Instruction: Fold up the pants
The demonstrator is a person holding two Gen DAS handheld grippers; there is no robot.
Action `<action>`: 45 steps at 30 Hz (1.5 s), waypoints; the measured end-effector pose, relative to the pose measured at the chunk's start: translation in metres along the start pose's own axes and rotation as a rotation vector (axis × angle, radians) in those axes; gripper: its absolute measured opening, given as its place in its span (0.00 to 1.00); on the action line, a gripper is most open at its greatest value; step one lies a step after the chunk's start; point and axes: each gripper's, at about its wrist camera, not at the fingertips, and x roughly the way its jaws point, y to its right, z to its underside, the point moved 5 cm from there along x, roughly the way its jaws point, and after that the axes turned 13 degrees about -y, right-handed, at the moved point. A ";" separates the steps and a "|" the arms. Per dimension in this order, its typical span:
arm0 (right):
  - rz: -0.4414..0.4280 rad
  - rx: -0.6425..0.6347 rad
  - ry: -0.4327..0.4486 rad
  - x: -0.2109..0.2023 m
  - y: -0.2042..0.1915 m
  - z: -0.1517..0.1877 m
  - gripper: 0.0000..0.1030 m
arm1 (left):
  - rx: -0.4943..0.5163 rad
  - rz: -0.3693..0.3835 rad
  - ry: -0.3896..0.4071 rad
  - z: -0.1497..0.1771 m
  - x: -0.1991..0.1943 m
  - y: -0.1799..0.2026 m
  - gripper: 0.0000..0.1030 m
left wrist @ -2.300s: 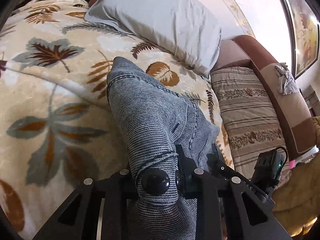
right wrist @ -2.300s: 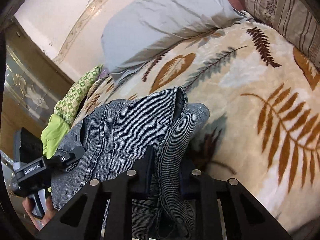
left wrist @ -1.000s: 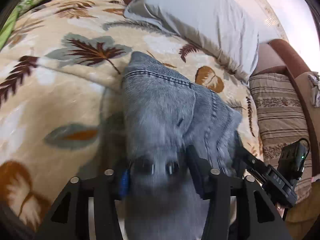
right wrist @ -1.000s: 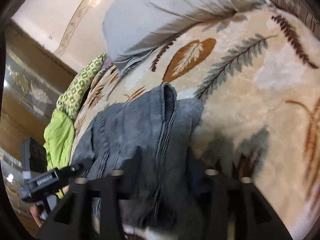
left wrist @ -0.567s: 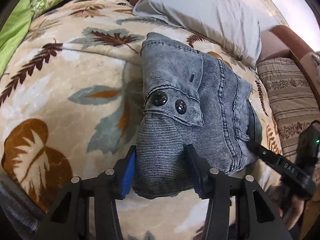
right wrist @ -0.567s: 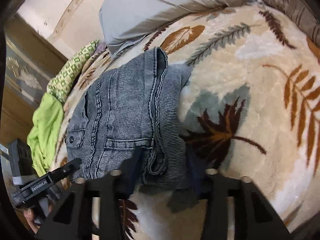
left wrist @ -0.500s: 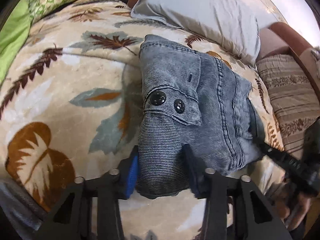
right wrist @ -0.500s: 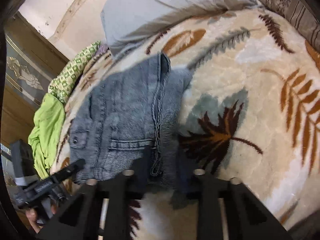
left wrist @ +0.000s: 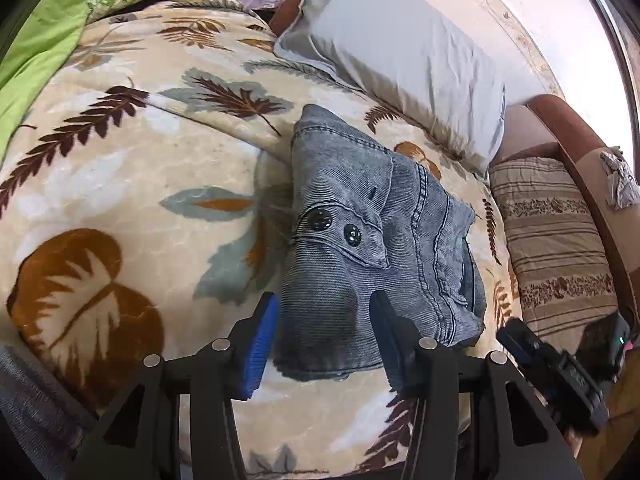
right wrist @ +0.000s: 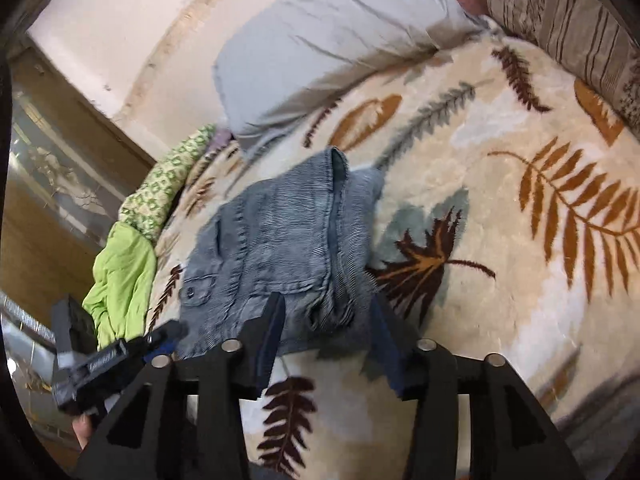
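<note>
The grey-blue denim pants (left wrist: 360,240) lie folded in a compact bundle on the leaf-patterned blanket (left wrist: 120,184), two dark buttons facing up. My left gripper (left wrist: 324,332) hovers at the bundle's near edge. Its jaws are opening, the near corner shows between the fingers, and the pads do not press it. In the right wrist view the pants (right wrist: 280,240) lie the same way. My right gripper (right wrist: 326,328) is at their near right corner, jaws opening, fabric loose between them. Each view shows the other gripper at its edge: the right (left wrist: 552,372), the left (right wrist: 112,356).
A grey pillow (left wrist: 400,60) lies beyond the pants by the wall. A striped cushion (left wrist: 556,248) and a brown sofa back (left wrist: 560,120) stand to the right. Green cloth (right wrist: 124,276) is bunched at the left edge of the blanket (right wrist: 500,200).
Both grippers held the pants lifted, then laid them down on the blanket. Since half a second ago both have drawn back toward the near edge and their jaws stand wider.
</note>
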 end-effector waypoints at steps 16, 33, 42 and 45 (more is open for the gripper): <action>-0.012 -0.056 -0.160 0.059 -0.014 -0.003 0.36 | 0.065 -0.176 -0.054 0.008 0.036 0.019 0.50; 0.044 -0.034 -0.145 0.051 -0.008 -0.001 0.07 | 0.245 -0.376 0.018 0.019 0.038 0.049 0.48; -0.164 0.053 -0.049 0.011 -0.005 -0.025 0.57 | 0.167 -0.160 0.028 0.000 -0.009 0.045 0.47; -0.156 0.024 -0.033 0.007 -0.010 -0.056 0.60 | 0.209 -0.148 0.107 -0.014 -0.035 0.060 0.65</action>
